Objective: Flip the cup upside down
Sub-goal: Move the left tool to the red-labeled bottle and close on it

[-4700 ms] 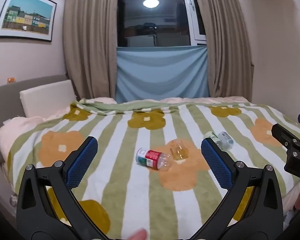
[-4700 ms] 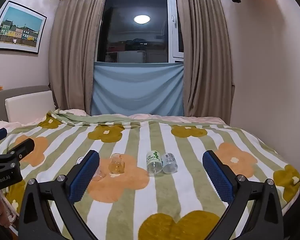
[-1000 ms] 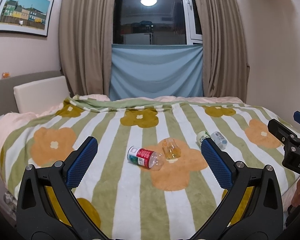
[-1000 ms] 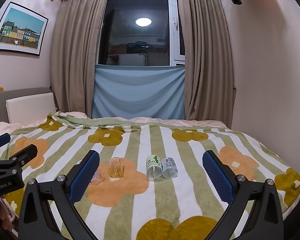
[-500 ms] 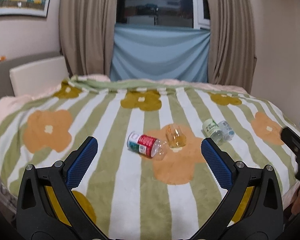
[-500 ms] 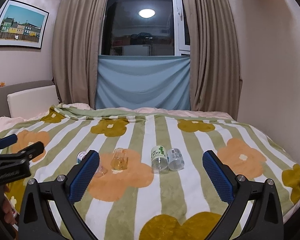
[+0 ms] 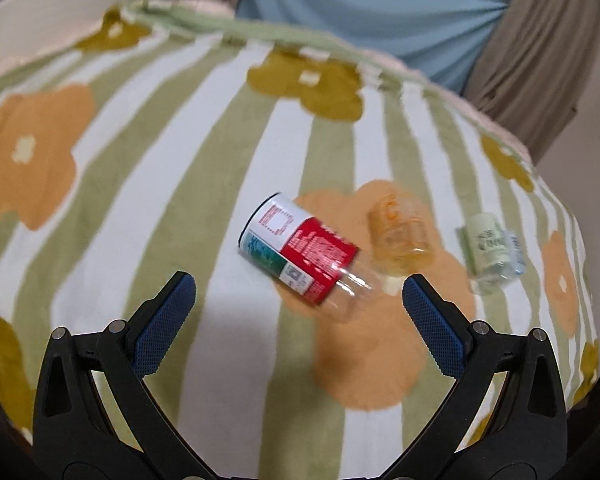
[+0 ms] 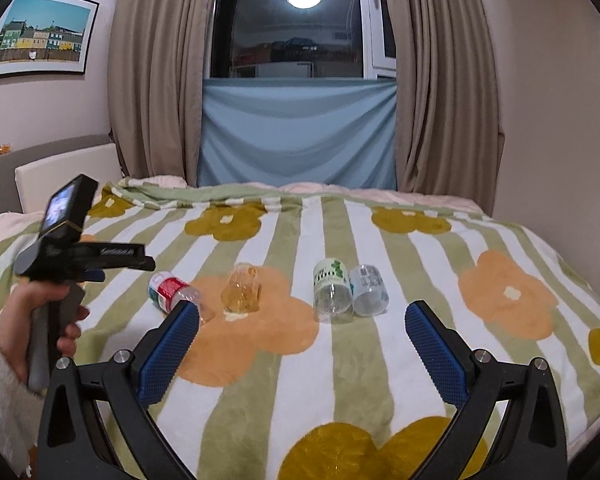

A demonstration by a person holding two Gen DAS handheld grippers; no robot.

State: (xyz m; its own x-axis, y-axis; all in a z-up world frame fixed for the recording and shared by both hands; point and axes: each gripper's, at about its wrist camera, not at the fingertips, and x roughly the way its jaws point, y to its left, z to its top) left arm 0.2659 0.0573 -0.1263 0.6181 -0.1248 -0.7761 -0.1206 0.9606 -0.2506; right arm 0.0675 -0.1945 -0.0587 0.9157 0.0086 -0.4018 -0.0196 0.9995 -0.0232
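A clear cup with a red, white and teal label [image 7: 300, 256] lies on its side on the striped flower blanket, its open end toward me; it also shows in the right wrist view [image 8: 171, 292]. A clear amber-tinted cup [image 7: 400, 236] stands just right of it, also in the right wrist view [image 8: 242, 294]. My left gripper [image 7: 298, 300] is open and empty, hovering just short of the labelled cup. My right gripper [image 8: 302, 320] is open and empty, held back over the blanket's near part.
A green-labelled clear cup [image 8: 331, 290] and a plain clear one [image 8: 369, 290] lie side by side to the right. The bed's right edge [image 7: 580, 240] drops off beside a wall. A headboard cushion [image 8: 66, 176], curtains and a window stand behind.
My left gripper has moved forward and tilted down toward the labelled cup, which now looks much larger. The right gripper has barely moved. The left hand-held unit now shows in the right wrist view.
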